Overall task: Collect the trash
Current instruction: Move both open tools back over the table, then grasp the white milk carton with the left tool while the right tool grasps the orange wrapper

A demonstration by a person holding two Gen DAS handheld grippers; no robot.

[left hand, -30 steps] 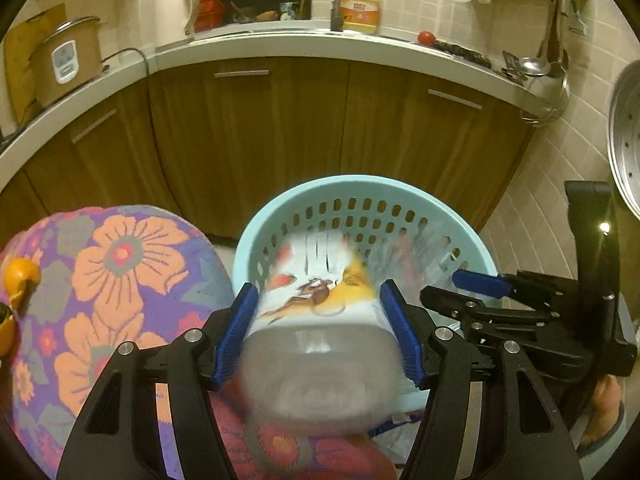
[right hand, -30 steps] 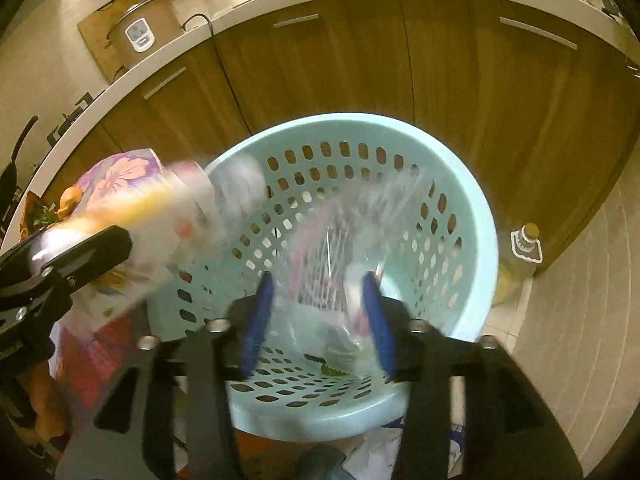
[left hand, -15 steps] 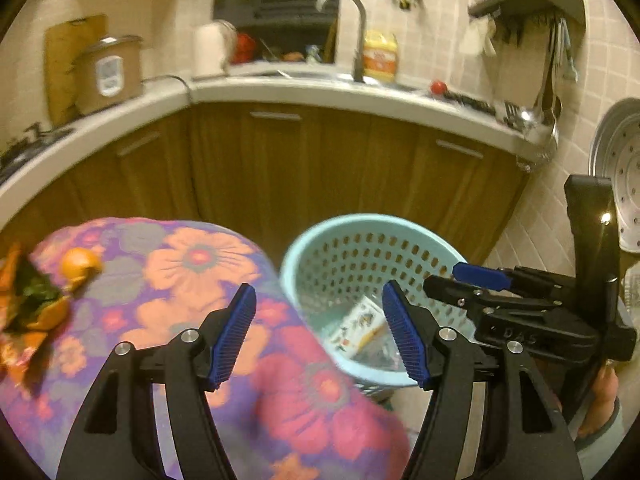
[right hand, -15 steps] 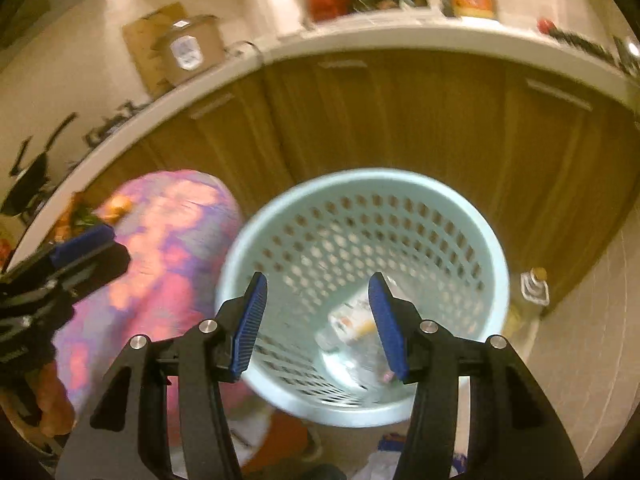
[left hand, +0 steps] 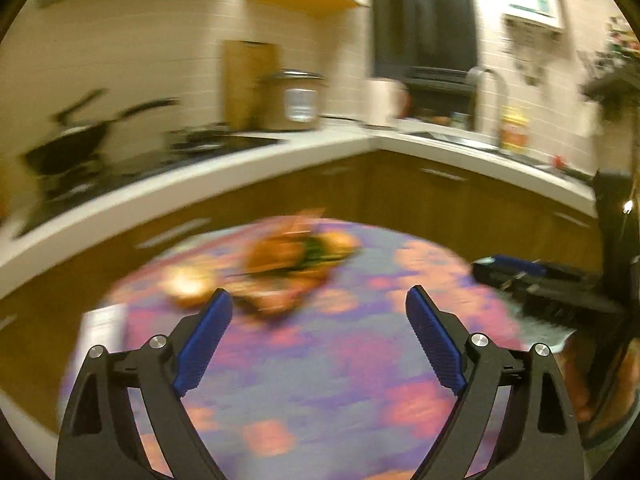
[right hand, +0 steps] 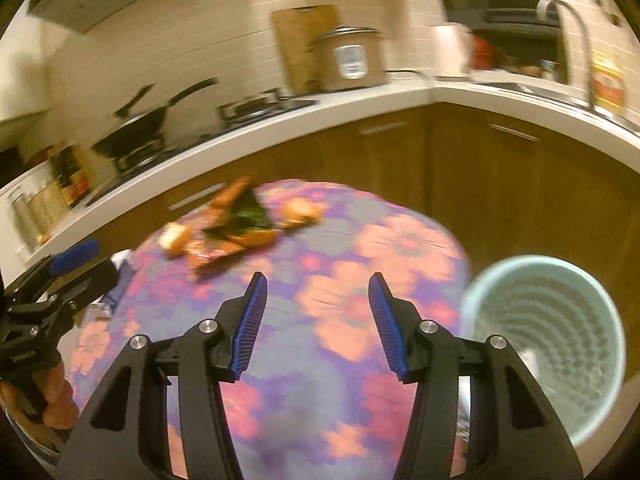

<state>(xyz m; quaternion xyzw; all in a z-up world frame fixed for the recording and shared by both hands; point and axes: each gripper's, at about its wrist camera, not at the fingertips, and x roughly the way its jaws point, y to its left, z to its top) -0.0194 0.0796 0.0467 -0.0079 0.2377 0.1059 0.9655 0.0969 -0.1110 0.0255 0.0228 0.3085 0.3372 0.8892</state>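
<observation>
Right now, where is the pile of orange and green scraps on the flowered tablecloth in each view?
Left wrist: the scraps pile lies at the far edge of the tablecloth, a little left of centre, beyond the left gripper.
Right wrist: the scraps pile lies upper left of centre, beyond the right gripper.
Shared landmark: the rice cooker on the counter behind.
</observation>
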